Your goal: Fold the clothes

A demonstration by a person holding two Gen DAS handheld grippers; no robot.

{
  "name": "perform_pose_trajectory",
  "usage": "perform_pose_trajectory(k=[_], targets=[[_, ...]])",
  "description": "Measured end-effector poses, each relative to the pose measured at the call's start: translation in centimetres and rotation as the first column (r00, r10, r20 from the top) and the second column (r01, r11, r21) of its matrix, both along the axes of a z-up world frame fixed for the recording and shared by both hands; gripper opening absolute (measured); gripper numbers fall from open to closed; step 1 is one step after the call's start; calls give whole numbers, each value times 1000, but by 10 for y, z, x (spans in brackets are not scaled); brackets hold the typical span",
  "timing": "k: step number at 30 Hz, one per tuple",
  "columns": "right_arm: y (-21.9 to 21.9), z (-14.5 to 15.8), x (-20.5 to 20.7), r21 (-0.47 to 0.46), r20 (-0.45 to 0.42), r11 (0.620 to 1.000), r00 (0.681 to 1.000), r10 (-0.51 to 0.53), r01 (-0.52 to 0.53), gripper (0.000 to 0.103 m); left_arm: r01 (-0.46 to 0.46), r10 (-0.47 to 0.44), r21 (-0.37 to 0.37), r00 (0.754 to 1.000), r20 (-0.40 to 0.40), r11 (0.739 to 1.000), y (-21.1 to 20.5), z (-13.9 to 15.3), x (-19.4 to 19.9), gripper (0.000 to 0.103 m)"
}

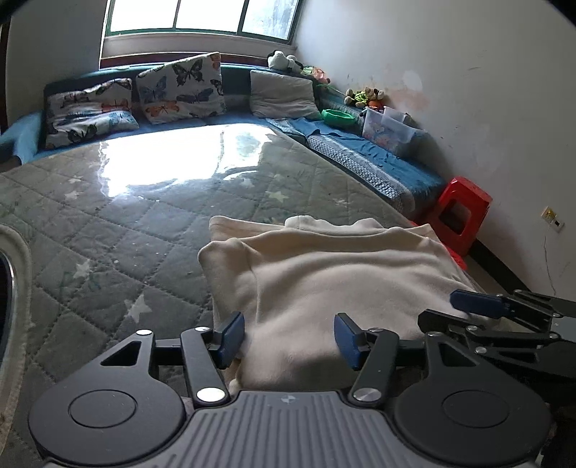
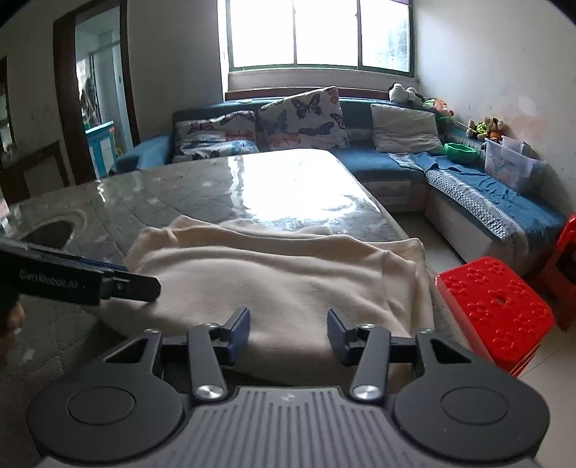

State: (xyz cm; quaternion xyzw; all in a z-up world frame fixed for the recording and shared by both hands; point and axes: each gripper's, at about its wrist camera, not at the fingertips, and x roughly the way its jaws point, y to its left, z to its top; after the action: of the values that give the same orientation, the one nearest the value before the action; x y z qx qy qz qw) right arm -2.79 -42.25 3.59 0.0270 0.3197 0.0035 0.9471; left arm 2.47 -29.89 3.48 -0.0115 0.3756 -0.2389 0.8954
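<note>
— How did the jaws stand?

— Both were parted with nothing pinched. The left gripper (image 1: 289,340) had its blue pads apart above the near edge of the cream garment (image 1: 324,273), cloth showing between them but neither pad pressing it. The right gripper (image 2: 289,334) stood the same way, released, over the near hem of that garment (image 2: 273,277).

— And where did the garment lie?

— Folded over on itself at the near right end of the table (image 1: 108,230), a rounded fold facing the left-hand camera. Its right side ran along the table's right edge. In the left view the right gripper came in from the lower right, over the cloth's right side; in the right view the left gripper reached in from the left, at the cloth's left edge.

— What was the surface like?

— A grey-green quilted cover with pale stars lay under a clear glossy sheet that threw back strong glare from the window (image 2: 316,32). A pale-rimmed dark object (image 2: 54,230) sat near the table's left edge; what it was could not be told.

— And the room beyond?

— A blue corner sofa (image 2: 367,162) ran behind and along the right wall, carrying butterfly cushions (image 2: 302,118), a grey cushion (image 2: 403,127), soft toys (image 2: 486,127), a green bowl (image 2: 460,149) and a clear plastic box (image 2: 507,163). Red plastic stools (image 2: 493,309) stood on the floor just right of the table. An open doorway (image 2: 97,93) showed at the far left.
</note>
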Motion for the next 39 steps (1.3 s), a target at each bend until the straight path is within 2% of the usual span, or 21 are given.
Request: perform_pose_trajectory(k=[4,8,11,13,16,18,24,29,39], targets=[[5,-3,-5,-49,2,999,1000,1,-1,55,-20,20,-15,1000,0,1000,6,1,-9,65],[8,3,-10,-45,17,999,1000,-3,4,56,-56,55,-32,998,-32,998,16,-1,-15,65],[12,4,-14,-49,20,999,1000,1,0,64,-70,69,-29,997,-36,997,21,-1,-22,71],[14,5,-15,-51,19,999,1000,-1,2,72,-80,79,-24,996,-33,996,24,1,-28,79],[18,5,-17,-46,19,999,1000,-7,8,77,-94,94,-8,995,-17,996,26,4,-37,90],[20,6,-20,-40,21,999,1000,-9,10,87,-98,98,1,995,-8,995,28,5,-42,93],[25,10,-26,-44,24,998,999,-33,34,95,-117,117,15,993,6,993,35,8,-56,103],[27,10,-30,-26,14,997,998,-67,67,102,-126,126,32,992,12,991,39,9,-67,103],[30,3,-49,-1,-10,989,989,-145,145,103,-179,180,43,984,-17,983,48,3,-85,103]])
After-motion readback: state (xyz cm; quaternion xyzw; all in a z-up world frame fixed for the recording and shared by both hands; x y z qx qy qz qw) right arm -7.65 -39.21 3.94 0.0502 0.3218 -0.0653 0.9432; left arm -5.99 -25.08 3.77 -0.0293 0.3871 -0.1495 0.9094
